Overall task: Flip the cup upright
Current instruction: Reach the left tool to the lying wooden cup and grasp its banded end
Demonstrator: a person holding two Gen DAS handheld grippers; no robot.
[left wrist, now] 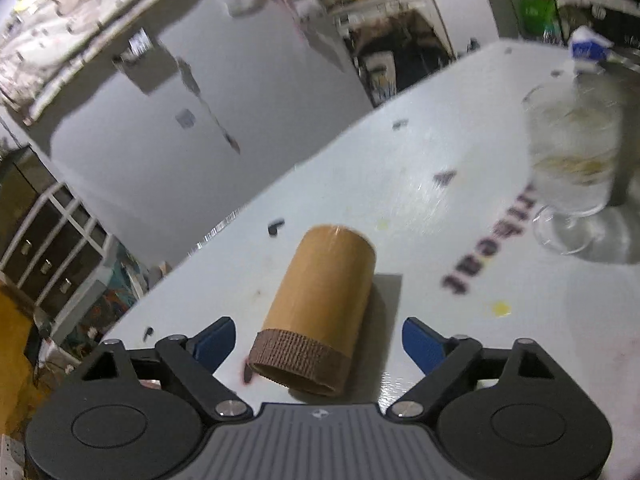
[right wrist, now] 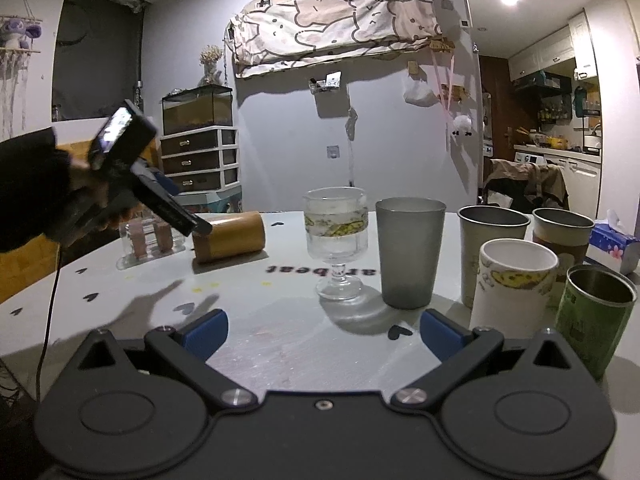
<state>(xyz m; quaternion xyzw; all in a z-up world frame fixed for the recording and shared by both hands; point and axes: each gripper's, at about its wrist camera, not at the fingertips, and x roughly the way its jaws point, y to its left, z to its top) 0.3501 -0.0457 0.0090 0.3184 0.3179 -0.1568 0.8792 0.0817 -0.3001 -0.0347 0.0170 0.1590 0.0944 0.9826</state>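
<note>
A tan bamboo-coloured cup (left wrist: pixel 324 308) with a dark ribbed band at its mouth lies on its side on the white table (left wrist: pixel 460 280), mouth toward the left wrist camera. My left gripper (left wrist: pixel 319 344) is open, its blue pads on either side of the cup's mouth end, not touching it. In the right wrist view the same cup (right wrist: pixel 230 242) lies at the far left of the table with the left gripper (right wrist: pixel 200 226) tilted down over its mouth end. My right gripper (right wrist: pixel 322 334) is open and empty, low over the near table.
A stemmed glass (right wrist: pixel 336 240) stands mid-table; it also shows in the left wrist view (left wrist: pixel 572 164). Right of it stand a grey tumbler (right wrist: pixel 408 252), metal cups (right wrist: pixel 490 248), a white mug (right wrist: pixel 512 288), a green can (right wrist: pixel 592 320) and a tissue box (right wrist: pixel 614 244). A small clear rack (right wrist: pixel 146 244) stands far left.
</note>
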